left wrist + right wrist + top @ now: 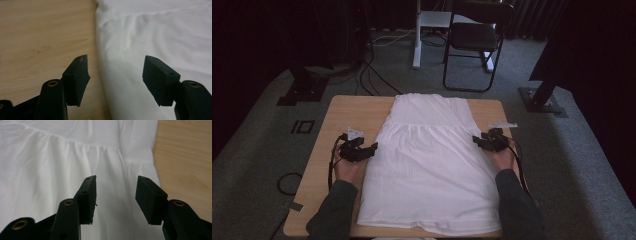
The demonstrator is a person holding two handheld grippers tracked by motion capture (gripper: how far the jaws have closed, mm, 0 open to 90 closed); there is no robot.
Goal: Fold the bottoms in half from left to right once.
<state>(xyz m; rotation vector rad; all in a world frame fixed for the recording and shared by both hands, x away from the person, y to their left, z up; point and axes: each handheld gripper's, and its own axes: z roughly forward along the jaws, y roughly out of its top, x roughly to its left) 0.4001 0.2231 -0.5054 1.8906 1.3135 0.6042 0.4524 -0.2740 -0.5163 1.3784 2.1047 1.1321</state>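
Two dark-sleeved forearms come in over the near edge of the bench (324,150), one at each side, and each hand holds one black claw. One white garment (427,160), with a gathered seam across its upper part, lies spread flat along the middle of the bench, its hem at the near edge and its narrower top reaching the far edge.

At the garment's left edge, the left claw (362,150) sits roughly midway along the bench. Seen from the left gripper view, the left claw (116,75) has its jaws spread wide, holding nothing: one jaw is over bare wood, the other over white cloth, with the garment's edge (100,62) running between them. Whether the tips touch the surface I cannot tell.

Opposite it, the right claw (487,141) sits at the garment's right edge. From the right gripper view, the right claw (116,195) is also spread apart and empty, both jaws over the cloth just below the gathered seam (75,143), with bare bench to the right.

One small white tag (503,124) lies on the wood near the right claw. Beyond the far edge, one black folding chair (474,42) stands on grey carpet.
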